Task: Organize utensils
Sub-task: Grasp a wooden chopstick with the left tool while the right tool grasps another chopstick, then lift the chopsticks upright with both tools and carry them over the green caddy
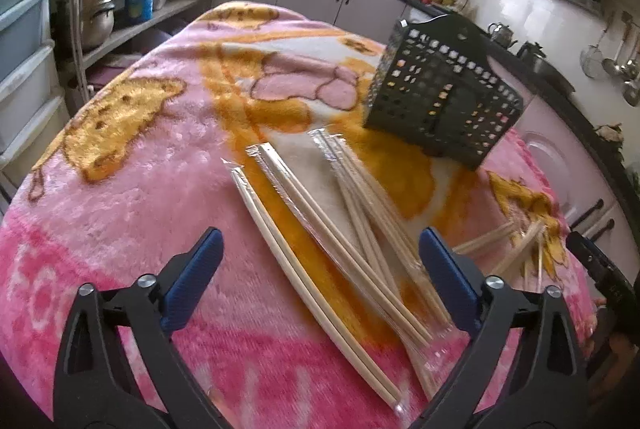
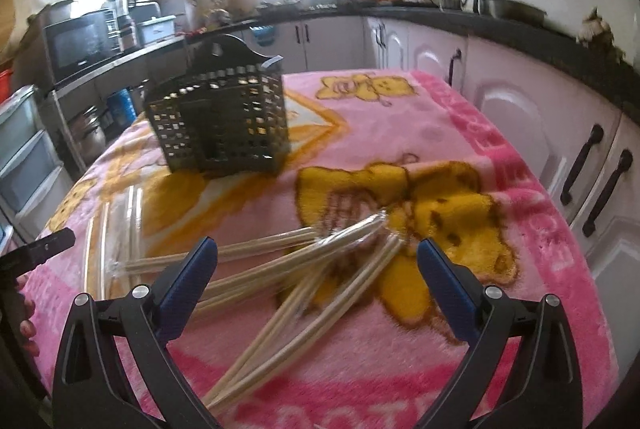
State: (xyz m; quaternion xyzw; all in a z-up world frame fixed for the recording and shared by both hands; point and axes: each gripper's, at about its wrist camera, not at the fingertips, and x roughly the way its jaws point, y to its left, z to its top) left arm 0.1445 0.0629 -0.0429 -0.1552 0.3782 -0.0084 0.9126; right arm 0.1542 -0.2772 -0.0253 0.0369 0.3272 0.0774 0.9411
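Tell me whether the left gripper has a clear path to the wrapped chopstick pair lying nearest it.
Probably yes. The left gripper is open over the wrapped chopstick pair, which lies flat on the pink blanket, apart from the black basket. Nothing lies on top of it.

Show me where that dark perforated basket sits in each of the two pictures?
Left wrist view: the basket stands right of centre in the upper half, beyond the wrapped chopsticks.
Right wrist view: the basket stands left of centre in the upper half, beyond the loose pile of chopsticks.
Shared landmark: the pink blanket with yellow cartoon figures, under everything.
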